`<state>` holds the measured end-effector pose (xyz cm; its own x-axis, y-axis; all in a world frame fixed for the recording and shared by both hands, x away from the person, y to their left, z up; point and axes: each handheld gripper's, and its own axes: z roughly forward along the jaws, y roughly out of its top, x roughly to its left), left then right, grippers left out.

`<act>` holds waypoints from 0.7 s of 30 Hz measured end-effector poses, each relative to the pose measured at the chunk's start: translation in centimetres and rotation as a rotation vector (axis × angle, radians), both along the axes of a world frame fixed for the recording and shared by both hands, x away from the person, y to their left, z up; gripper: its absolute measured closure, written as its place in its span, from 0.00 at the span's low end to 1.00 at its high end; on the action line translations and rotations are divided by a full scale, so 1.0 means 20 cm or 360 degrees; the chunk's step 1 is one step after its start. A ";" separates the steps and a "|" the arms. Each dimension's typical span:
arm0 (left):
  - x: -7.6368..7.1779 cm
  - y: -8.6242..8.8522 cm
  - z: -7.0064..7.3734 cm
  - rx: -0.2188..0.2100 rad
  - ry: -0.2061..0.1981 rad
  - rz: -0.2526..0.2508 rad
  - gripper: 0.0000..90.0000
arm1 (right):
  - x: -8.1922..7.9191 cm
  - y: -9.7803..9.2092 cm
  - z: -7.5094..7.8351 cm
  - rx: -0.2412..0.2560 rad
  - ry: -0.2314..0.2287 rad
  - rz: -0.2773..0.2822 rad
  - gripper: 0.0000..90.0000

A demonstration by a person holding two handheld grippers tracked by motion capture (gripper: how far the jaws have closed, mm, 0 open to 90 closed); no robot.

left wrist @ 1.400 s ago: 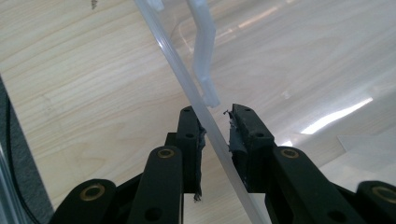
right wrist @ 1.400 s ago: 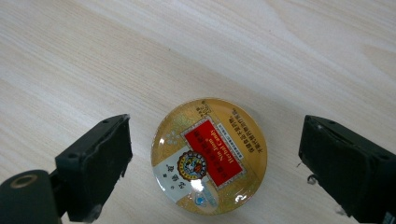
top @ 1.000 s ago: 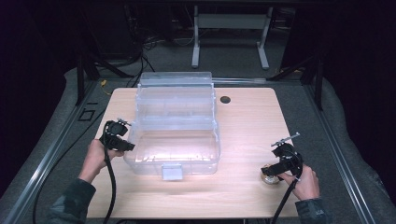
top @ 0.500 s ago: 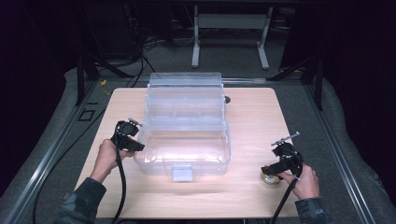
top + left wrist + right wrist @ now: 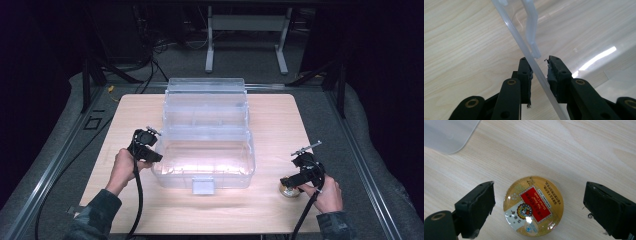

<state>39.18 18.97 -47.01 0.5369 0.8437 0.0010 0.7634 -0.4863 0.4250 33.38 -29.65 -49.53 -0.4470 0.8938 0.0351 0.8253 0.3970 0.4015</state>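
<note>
Clear plastic box [image 5: 205,145] is seen mid-table [image 5: 280,120], shifted nearer the person than a second ago. Its left rim is straddled by the left gripper [image 5: 539,72], jaws not quite clenched. A gold round tin [image 5: 533,205] is framed directly beneath the right gripper [image 5: 539,207], whose jaws are spread wide.

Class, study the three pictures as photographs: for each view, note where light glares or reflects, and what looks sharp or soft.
High view: lit table against dark surroundings, a pale sheen on the clear plastic box.
Left gripper view: a bright glare streak on the box wall, whose edge runs between the jaws.
Right gripper view: the round gold tin is sharp, its rim glinting.
</note>
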 end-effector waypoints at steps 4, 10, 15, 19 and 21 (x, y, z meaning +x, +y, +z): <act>0.00 -0.04 0.00 0.0001 0.0001 0.0006 0.81 | 0.00 0.00 0.01 -0.0030 -0.0013 -0.0013 0.11; 0.00 -0.10 0.00 0.0022 0.0017 -0.0044 0.79 | 0.01 0.01 0.01 -0.0006 -0.0001 -0.0007 0.11; 0.00 -0.08 0.02 0.0003 0.0043 -0.0089 0.72 | 0.03 0.03 0.01 -0.0006 -0.0006 0.0003 0.11; -0.02 -0.03 0.09 -0.0099 0.0010 -0.0108 0.51 | 0.02 0.03 0.00 -0.0018 0.0005 0.0011 0.11; -0.04 0.00 0.13 -0.0129 -0.0005 -0.0113 0.44 | 0.02 0.03 0.00 -0.0019 0.0017 0.0014 0.10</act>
